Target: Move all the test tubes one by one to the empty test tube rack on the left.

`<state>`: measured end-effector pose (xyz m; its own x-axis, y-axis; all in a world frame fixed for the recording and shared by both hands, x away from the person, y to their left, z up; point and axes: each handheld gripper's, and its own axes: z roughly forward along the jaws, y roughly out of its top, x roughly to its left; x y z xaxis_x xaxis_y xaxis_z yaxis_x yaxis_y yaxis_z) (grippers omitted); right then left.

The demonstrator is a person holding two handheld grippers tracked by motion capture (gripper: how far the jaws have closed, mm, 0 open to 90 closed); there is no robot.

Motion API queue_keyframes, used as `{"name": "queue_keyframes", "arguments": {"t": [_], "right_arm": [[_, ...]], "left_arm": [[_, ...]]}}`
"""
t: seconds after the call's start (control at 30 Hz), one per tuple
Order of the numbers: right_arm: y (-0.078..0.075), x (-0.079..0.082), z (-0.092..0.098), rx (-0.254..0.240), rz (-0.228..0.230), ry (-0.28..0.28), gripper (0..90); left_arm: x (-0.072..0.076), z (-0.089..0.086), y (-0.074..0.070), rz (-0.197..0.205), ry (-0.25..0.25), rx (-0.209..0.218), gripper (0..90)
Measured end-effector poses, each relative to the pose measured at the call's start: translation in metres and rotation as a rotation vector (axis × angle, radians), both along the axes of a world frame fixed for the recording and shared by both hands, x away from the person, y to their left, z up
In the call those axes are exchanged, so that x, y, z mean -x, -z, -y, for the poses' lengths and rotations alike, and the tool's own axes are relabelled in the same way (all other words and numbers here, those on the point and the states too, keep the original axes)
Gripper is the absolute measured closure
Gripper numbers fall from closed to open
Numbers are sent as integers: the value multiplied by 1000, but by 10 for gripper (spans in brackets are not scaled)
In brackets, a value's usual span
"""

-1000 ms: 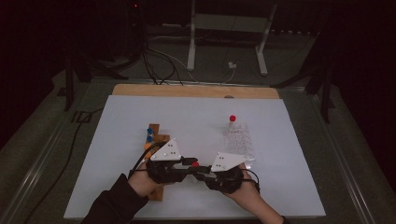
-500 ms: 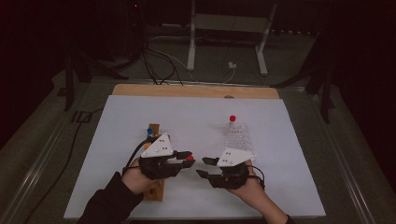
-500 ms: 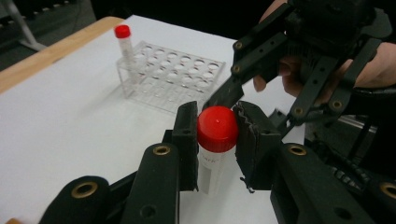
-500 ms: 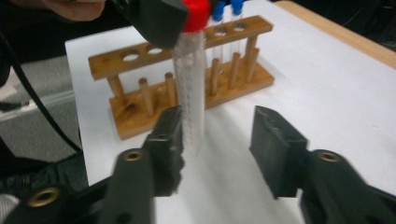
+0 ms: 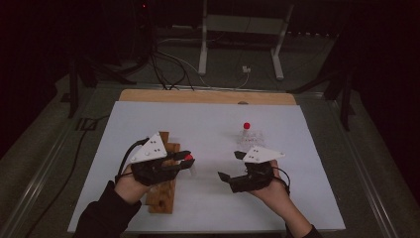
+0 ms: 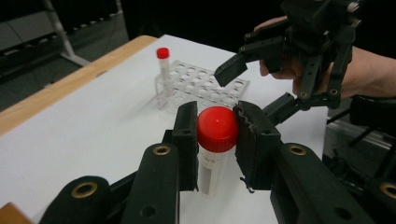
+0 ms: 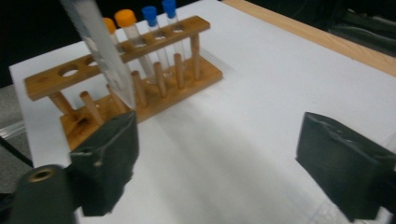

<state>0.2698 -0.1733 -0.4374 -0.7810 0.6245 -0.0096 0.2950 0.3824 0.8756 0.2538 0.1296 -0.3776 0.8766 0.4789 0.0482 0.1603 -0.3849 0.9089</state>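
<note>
Red-capped tube (image 6: 215, 140) stays clamped in left gripper (image 5: 184, 159); right gripper (image 5: 231, 165), now withdrawn, gapes.

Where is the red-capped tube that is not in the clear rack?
In the high view the red-capped tube is left of centre, held between the jaws of the left hand-held gripper, just right of the wooden rack.

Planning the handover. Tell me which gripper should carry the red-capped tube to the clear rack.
Left. The left gripper already clamps the red-capped tube just under its cap, while the right gripper hangs open with nothing between its jaws. The clear rack lies ahead on the table.
</note>
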Motion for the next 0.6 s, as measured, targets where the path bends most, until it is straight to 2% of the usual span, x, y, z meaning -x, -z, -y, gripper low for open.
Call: {"name": "queue_keyframes", "arguments": {"t": [0.1, 0.2, 0.6], "right_arm": [[1, -2, 1, -2, -10, 19, 39], [1, -4, 2, -8, -16, 34, 5], [-3, -3, 7, -35, -18, 25, 0]], "left_arm": [[1, -6, -4, 9, -16, 4, 719], [2, -12, -7, 19, -36, 18, 719], [7, -38, -18, 48, -122, 42, 719]]}}
